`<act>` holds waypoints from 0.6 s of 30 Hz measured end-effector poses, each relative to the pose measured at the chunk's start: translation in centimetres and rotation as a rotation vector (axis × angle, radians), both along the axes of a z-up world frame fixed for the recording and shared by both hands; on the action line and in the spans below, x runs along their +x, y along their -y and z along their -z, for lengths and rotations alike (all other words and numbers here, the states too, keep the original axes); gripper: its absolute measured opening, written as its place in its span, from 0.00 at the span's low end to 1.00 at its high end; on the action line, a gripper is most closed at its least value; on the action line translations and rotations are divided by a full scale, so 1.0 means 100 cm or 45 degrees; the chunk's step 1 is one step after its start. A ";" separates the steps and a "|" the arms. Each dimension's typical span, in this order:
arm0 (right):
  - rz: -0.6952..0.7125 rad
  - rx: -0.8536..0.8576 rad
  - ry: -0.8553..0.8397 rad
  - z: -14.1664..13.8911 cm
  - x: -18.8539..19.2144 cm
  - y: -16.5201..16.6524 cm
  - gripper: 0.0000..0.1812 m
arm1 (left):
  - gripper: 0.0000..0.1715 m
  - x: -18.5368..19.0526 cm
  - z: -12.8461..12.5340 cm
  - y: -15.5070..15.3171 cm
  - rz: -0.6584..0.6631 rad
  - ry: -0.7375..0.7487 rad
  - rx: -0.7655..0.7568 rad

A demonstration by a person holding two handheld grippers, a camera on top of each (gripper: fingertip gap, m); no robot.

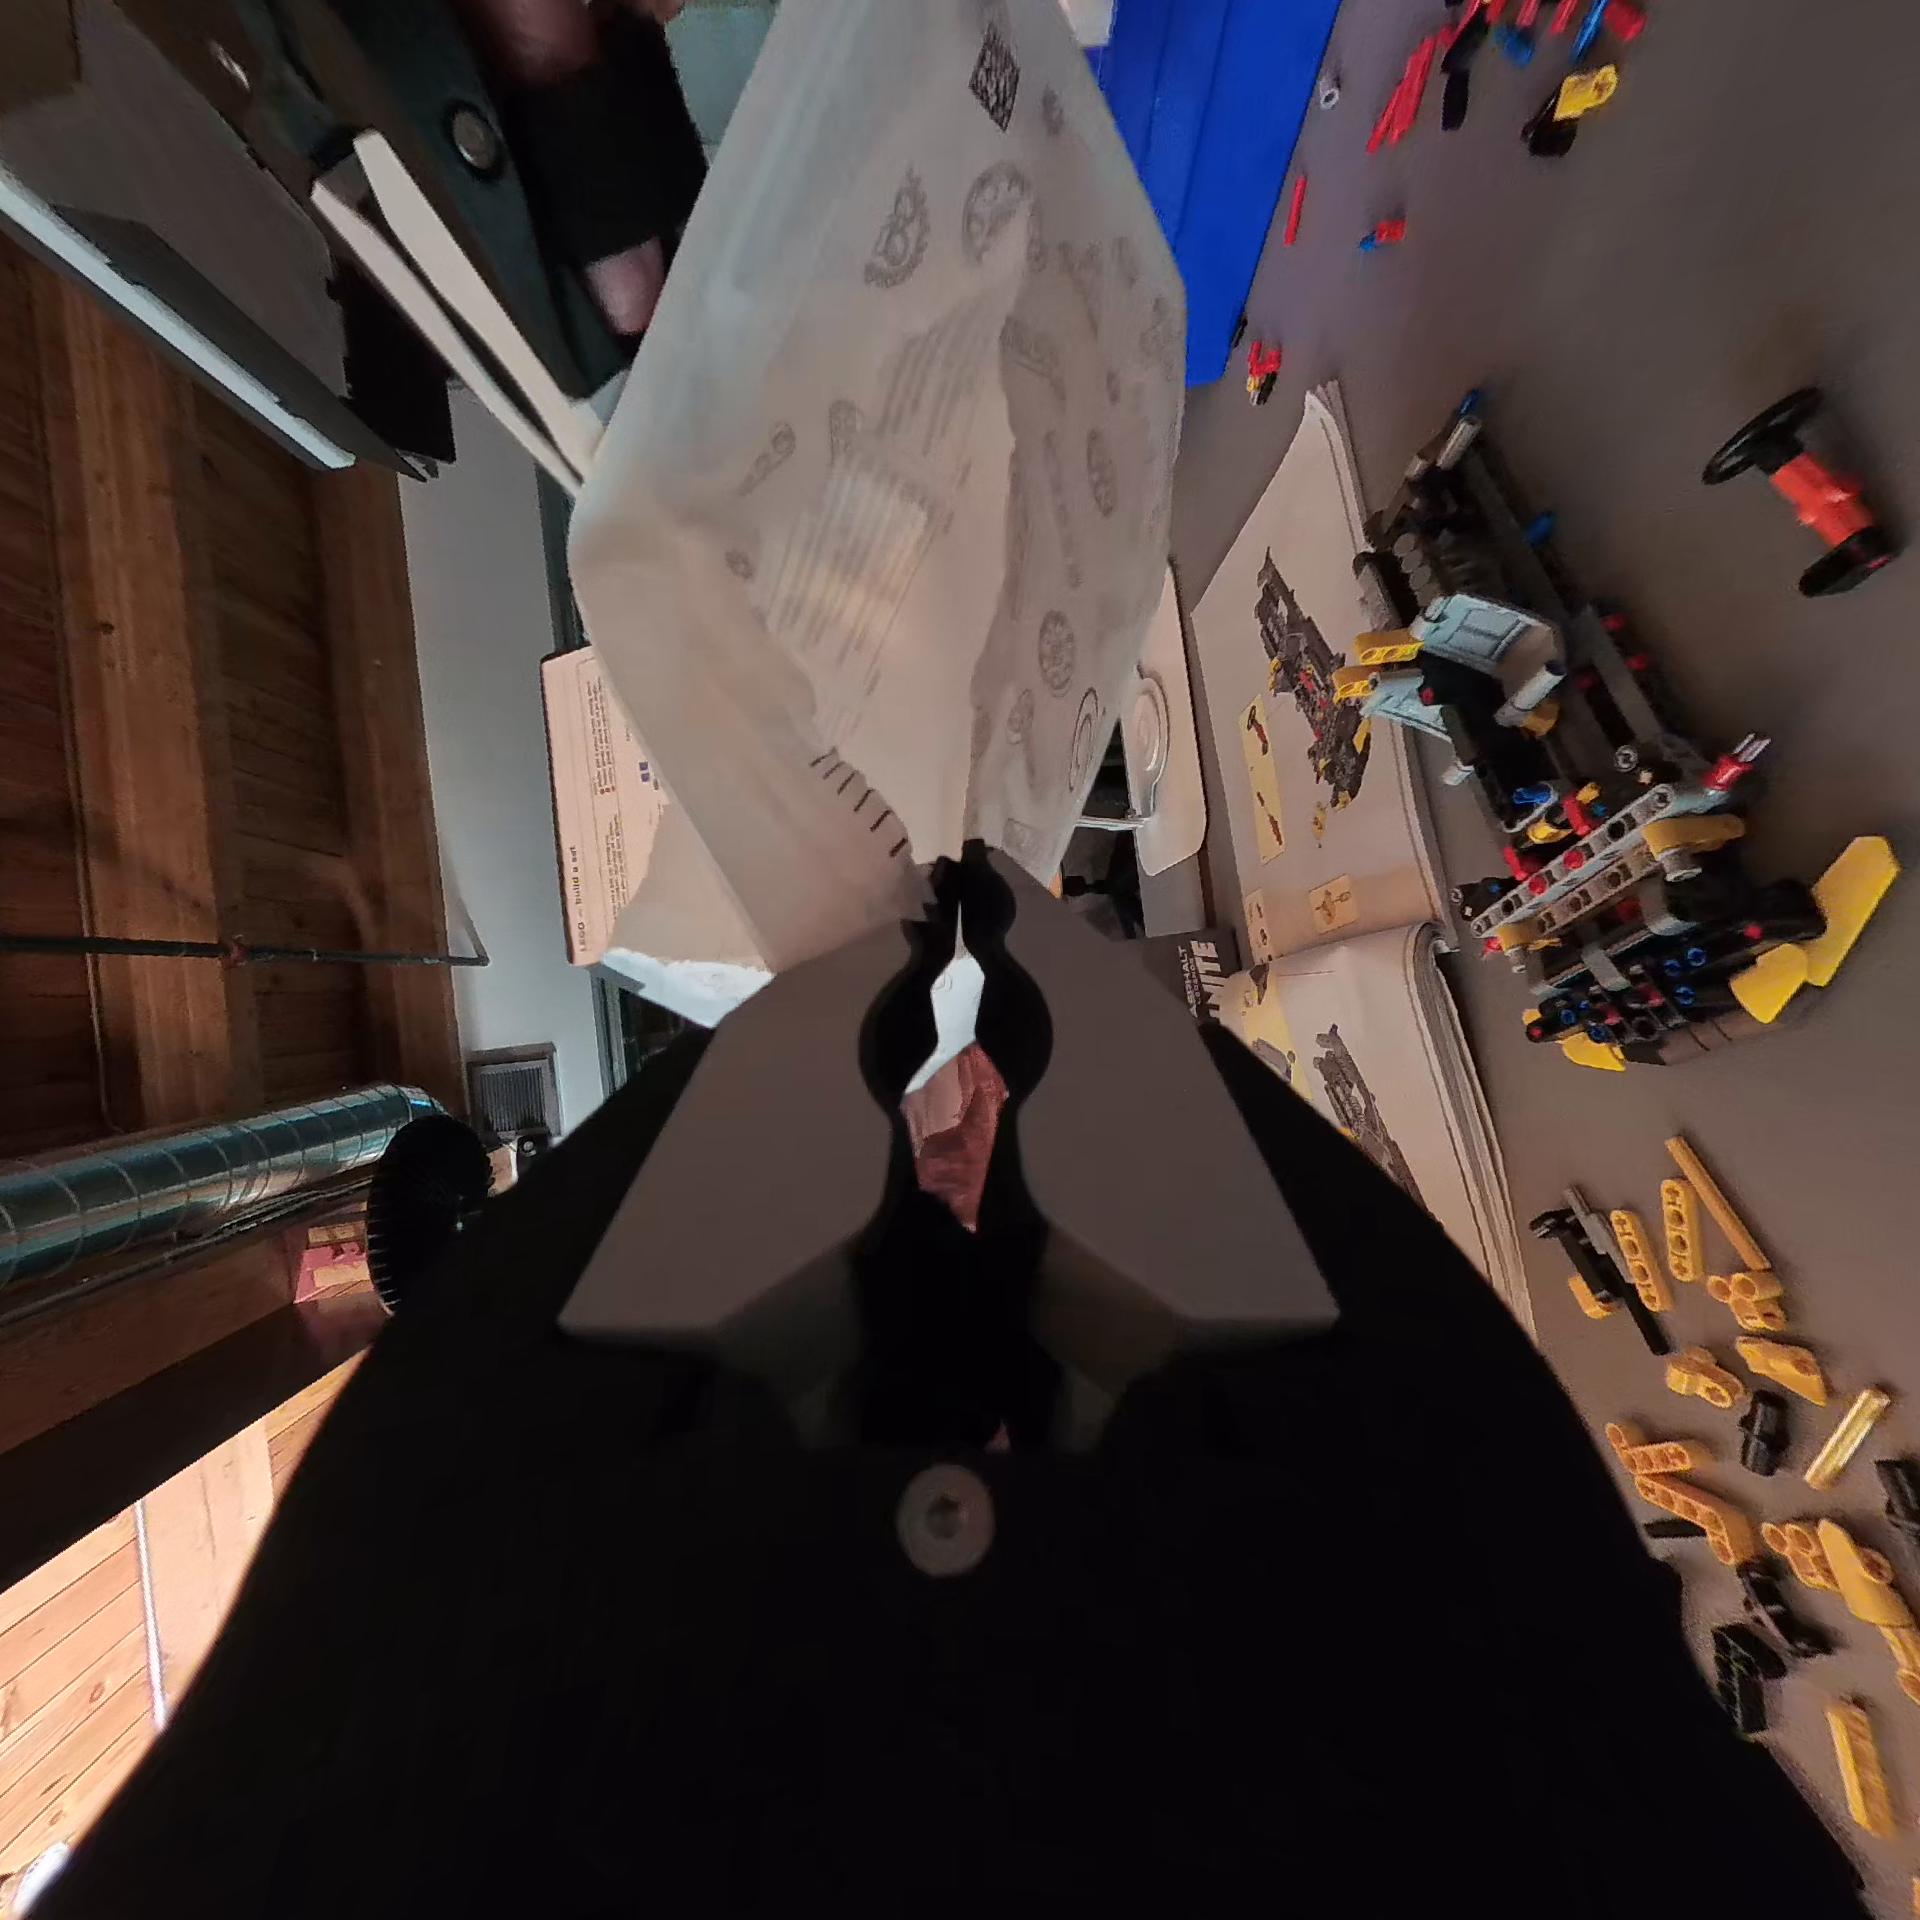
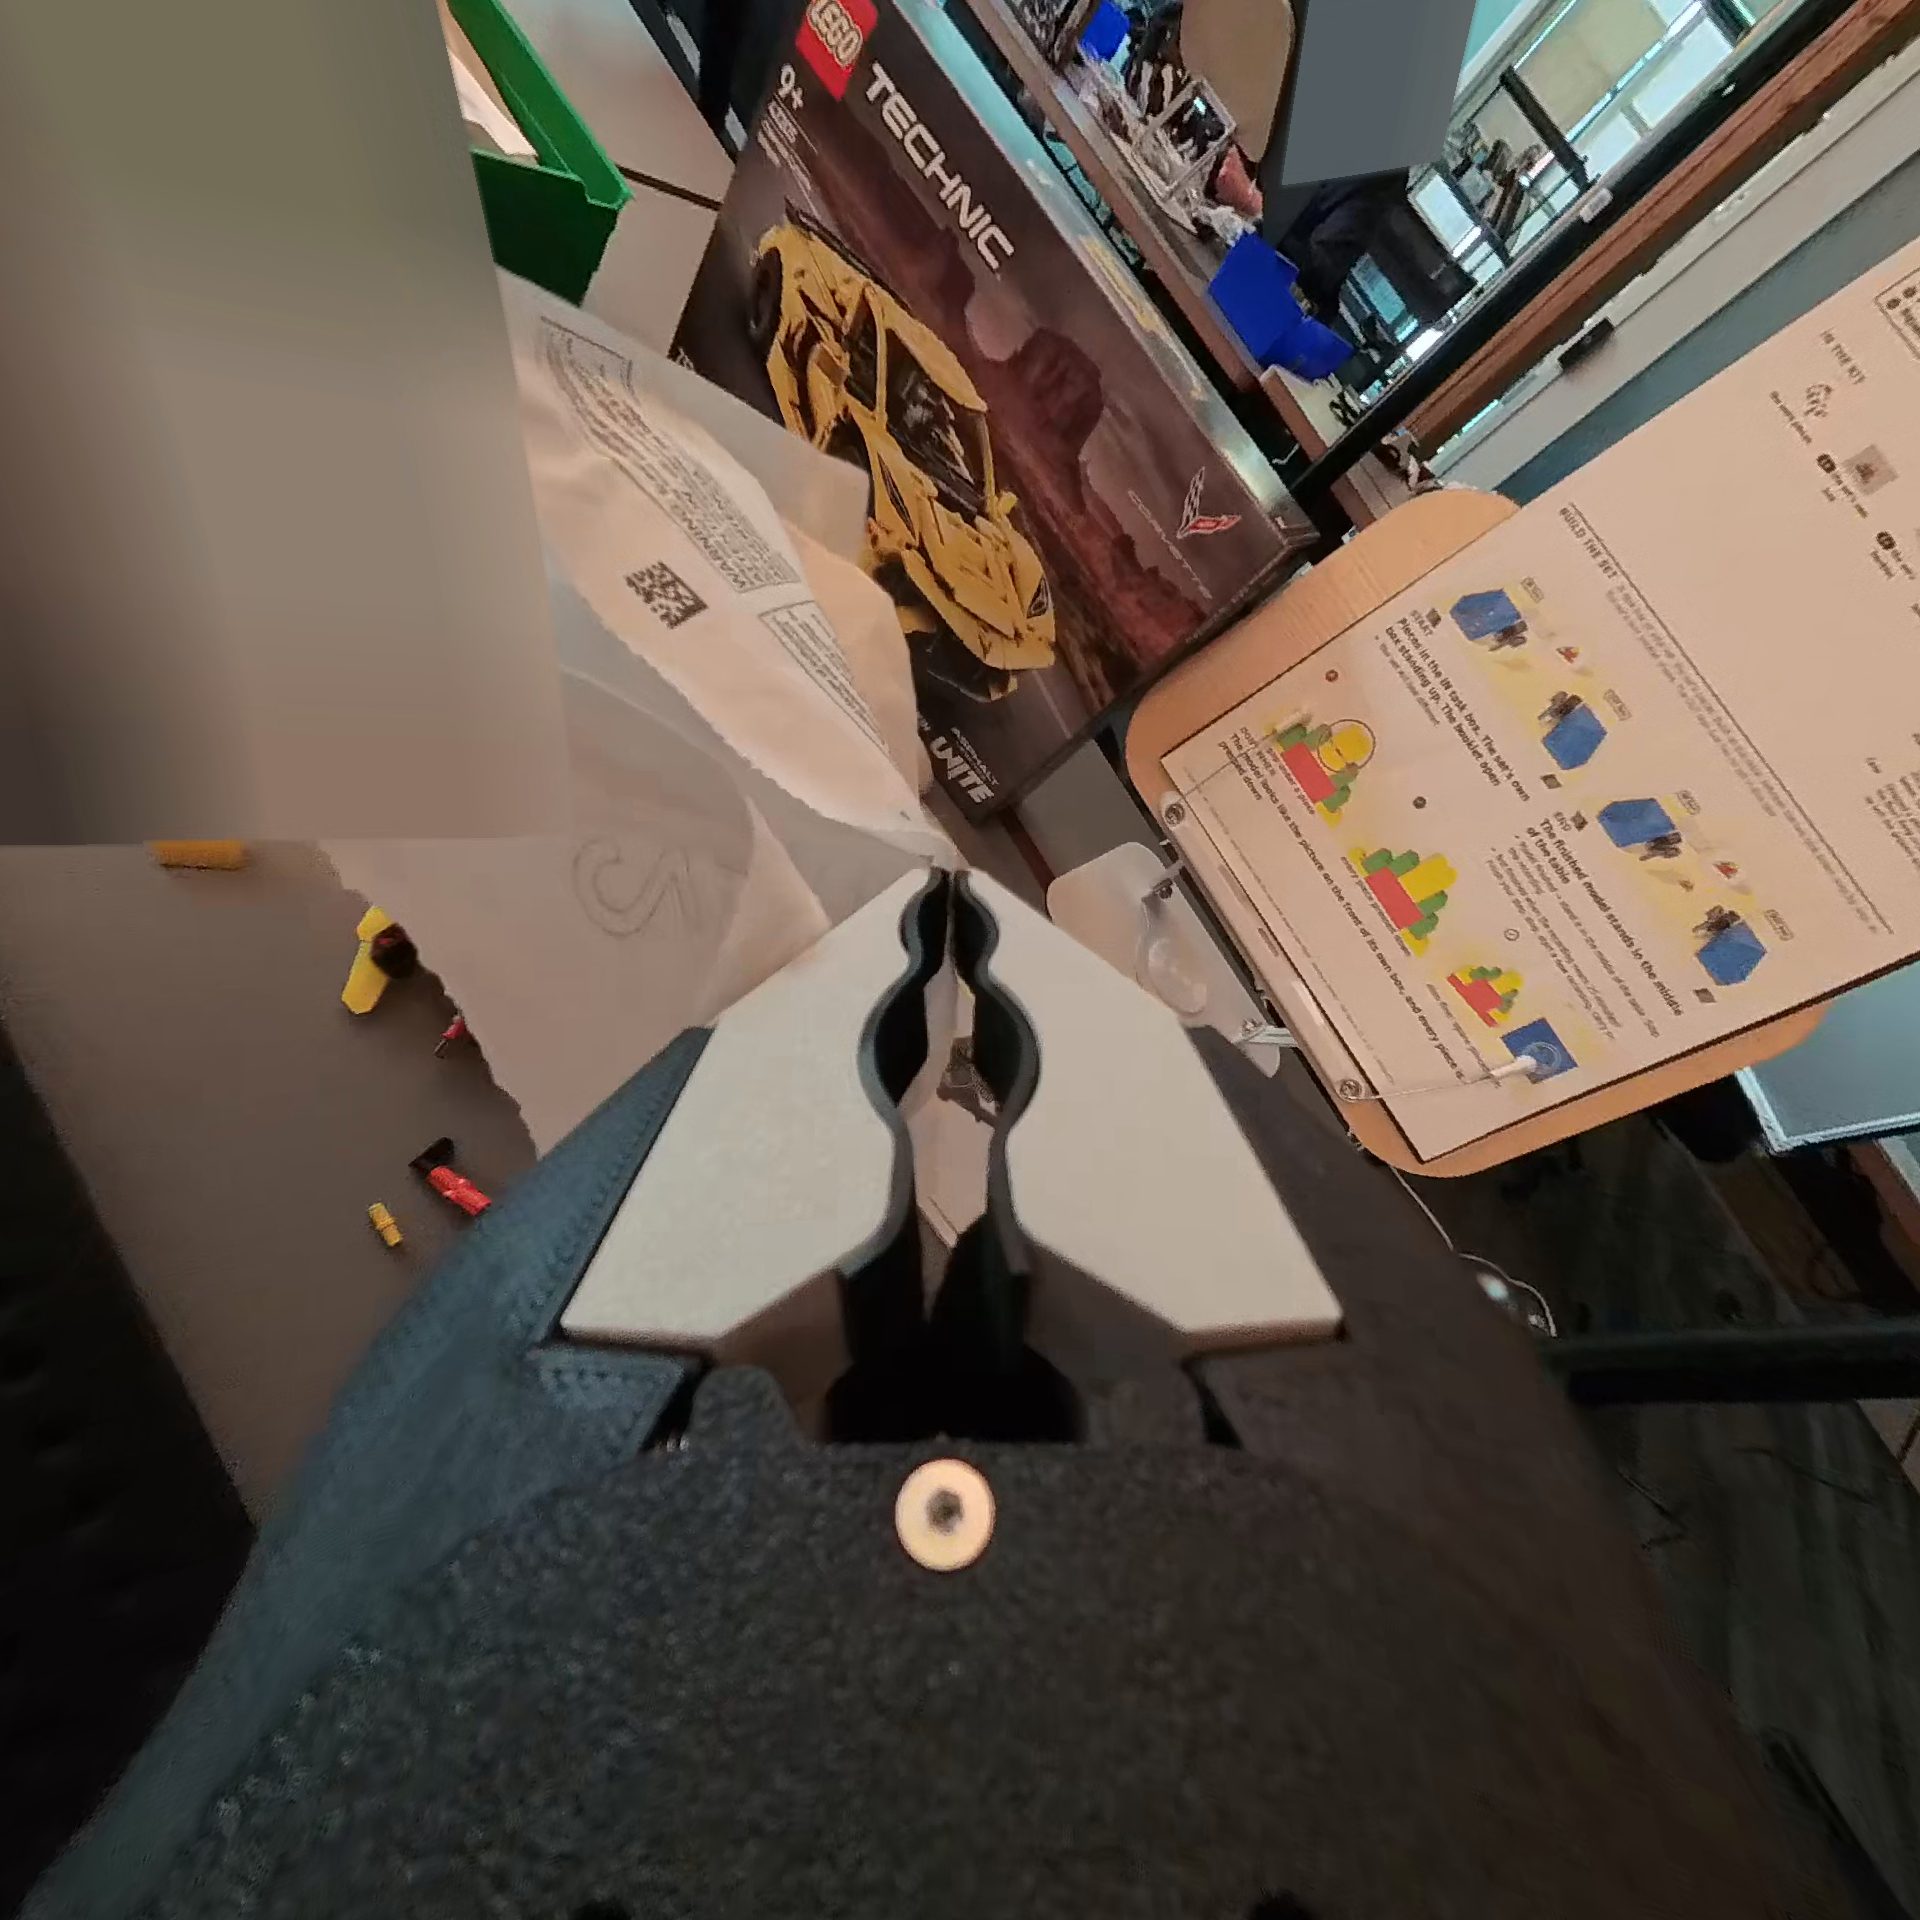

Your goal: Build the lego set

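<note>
Two claws pinch one white paper parts bag in the air above the grey worktop: left claw clamped on its near corner, right claw clamped on another edge. Right of it on the worktop lies the half-built yellow and black lego model.

Even indoor light, warm sunlit patch at lower left, fisheye-bent edges, slight motion blur.

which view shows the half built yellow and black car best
The left wrist view: the half-built car lies in full on the grey table, right of the white paper bag that the left claw pinches. The right wrist view shows none of it.
</note>
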State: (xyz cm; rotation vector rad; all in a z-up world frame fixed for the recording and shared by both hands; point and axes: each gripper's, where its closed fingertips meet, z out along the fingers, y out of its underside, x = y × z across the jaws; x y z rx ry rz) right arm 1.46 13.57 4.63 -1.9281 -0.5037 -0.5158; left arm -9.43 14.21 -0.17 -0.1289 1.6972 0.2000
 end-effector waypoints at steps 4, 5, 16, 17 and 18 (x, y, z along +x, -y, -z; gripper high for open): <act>0.021 -0.020 -0.010 0.002 0.003 -0.002 0.00 | 0.00 0.003 -0.002 -0.008 -0.006 0.003 0.000; 0.025 -0.021 -0.011 0.001 0.002 -0.004 0.00 | 0.00 0.003 -0.004 -0.011 -0.006 0.007 0.004; 0.101 -0.157 -0.043 -0.028 -0.014 -0.033 0.00 | 0.00 0.007 -0.029 -0.065 -0.038 0.001 -0.176; 0.099 -0.154 -0.049 -0.031 -0.014 -0.035 0.00 | 0.00 0.008 -0.030 -0.065 -0.038 0.002 -0.181; 0.093 -0.152 -0.052 -0.032 -0.014 -0.035 0.00 | 0.00 0.008 -0.030 -0.065 -0.038 0.000 -0.184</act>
